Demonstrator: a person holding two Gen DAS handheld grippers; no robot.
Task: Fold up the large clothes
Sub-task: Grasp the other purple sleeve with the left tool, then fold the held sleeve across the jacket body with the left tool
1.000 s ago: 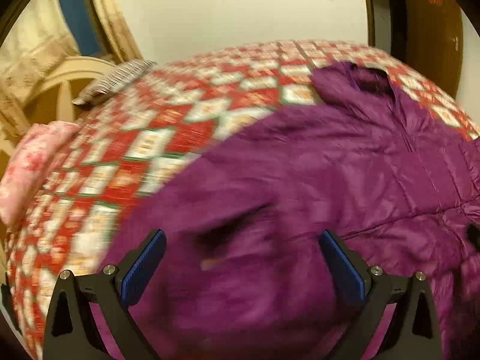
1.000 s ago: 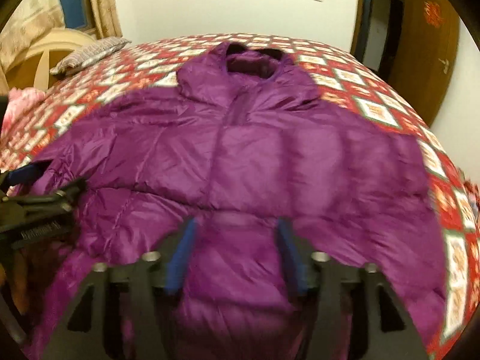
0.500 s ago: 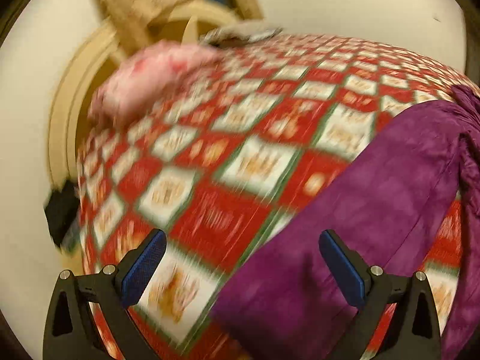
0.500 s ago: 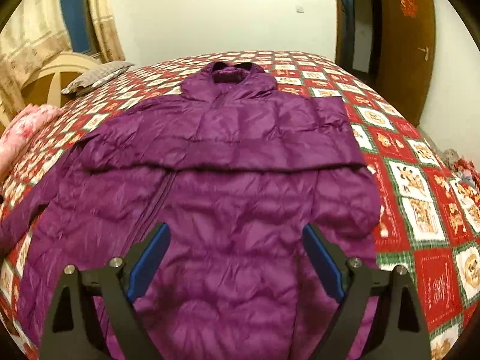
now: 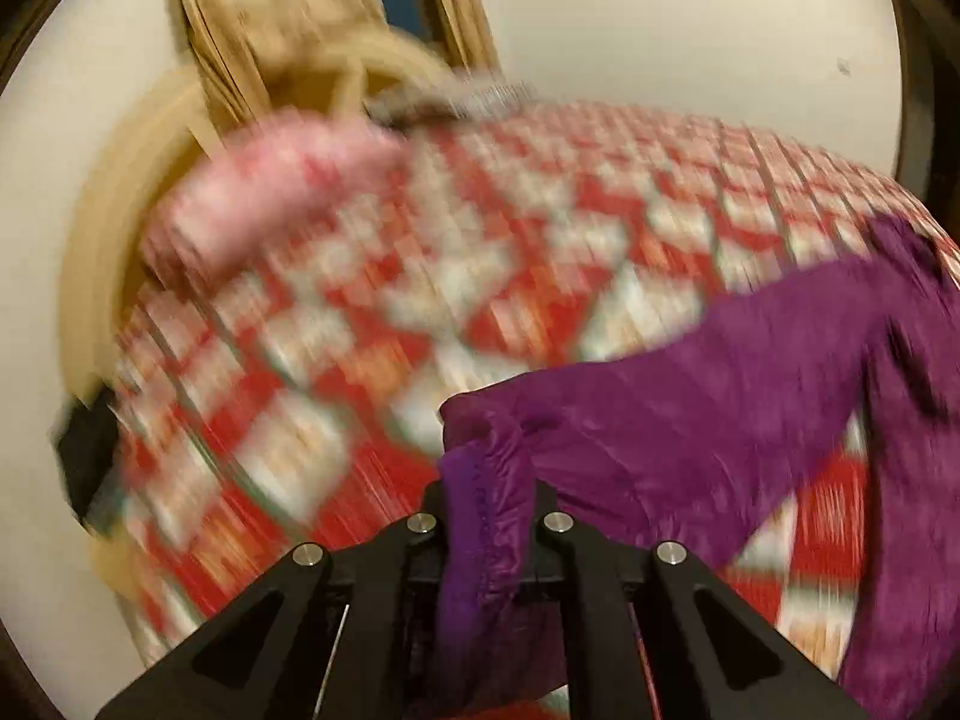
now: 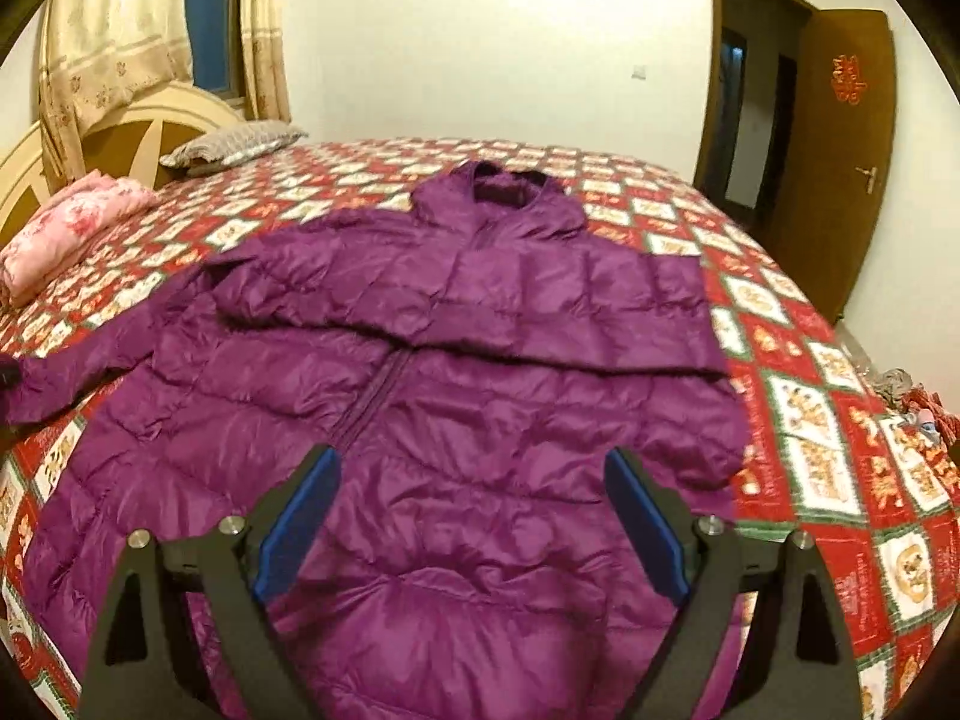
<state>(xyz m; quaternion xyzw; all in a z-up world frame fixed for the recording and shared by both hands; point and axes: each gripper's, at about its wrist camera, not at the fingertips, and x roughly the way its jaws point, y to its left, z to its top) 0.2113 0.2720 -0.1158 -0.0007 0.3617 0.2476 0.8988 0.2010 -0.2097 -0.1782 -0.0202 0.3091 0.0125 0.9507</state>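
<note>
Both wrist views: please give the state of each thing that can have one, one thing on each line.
Purple quilted puffer jacket: spread front-up on the bed, zipped, one sleeve folded across the chest.
Other sleeve's cuff: pinched in the left hand-held gripper, jaws just closed.
Right hand-held gripper: open above the jacket, empty.
Brown wooden door: open.
Beige patterned curtains: partly drawn.

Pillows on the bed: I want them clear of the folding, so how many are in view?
2. A grey patterned pillow lies by the headboard; a pink floral pillow lies nearer, at the bed's left edge. Both are apart from the purple jacket. Others may be out of view.
</note>
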